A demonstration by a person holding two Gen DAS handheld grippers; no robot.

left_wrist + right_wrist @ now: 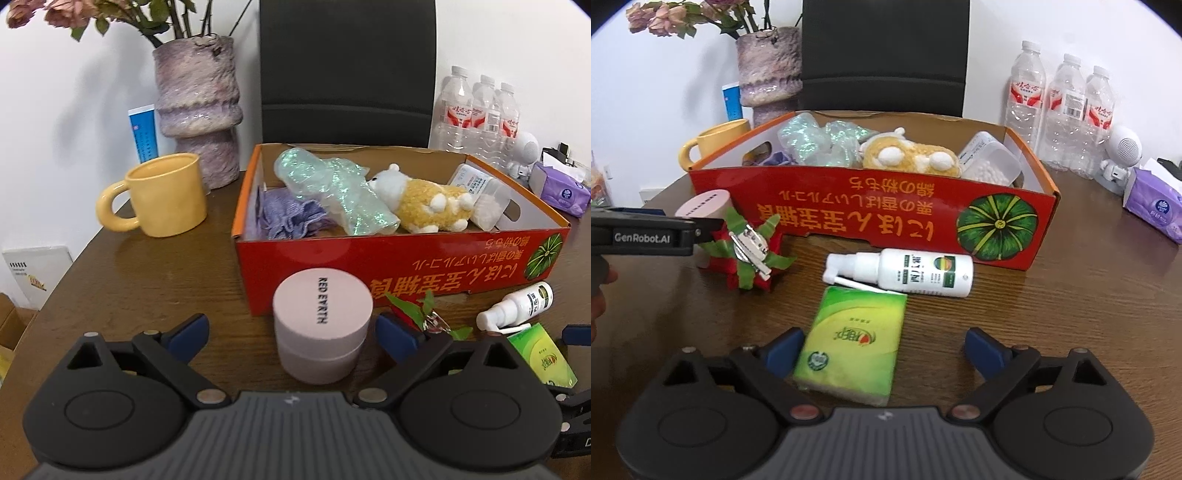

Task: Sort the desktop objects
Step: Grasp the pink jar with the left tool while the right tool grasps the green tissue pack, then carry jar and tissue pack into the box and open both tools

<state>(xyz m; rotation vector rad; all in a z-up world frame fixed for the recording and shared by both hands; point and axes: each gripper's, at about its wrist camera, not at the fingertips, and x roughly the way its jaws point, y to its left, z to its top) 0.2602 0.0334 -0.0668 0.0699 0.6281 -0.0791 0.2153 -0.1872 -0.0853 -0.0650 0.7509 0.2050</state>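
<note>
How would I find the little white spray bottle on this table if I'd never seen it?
Start at the big red cardboard box in the middle of the wooden table. Just in front of its printed wall lies the spray bottle, on its side. It is white with a thin nozzle, unlike the flat green packet beside it.

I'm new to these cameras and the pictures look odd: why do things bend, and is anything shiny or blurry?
Left wrist view: a fisheye lens bows the red box and darkens the corners; soft glare lies on the table beside the yellow mug. Right wrist view: same bowing; the water bottles glint, and the left tool at the edge looks soft.
</note>
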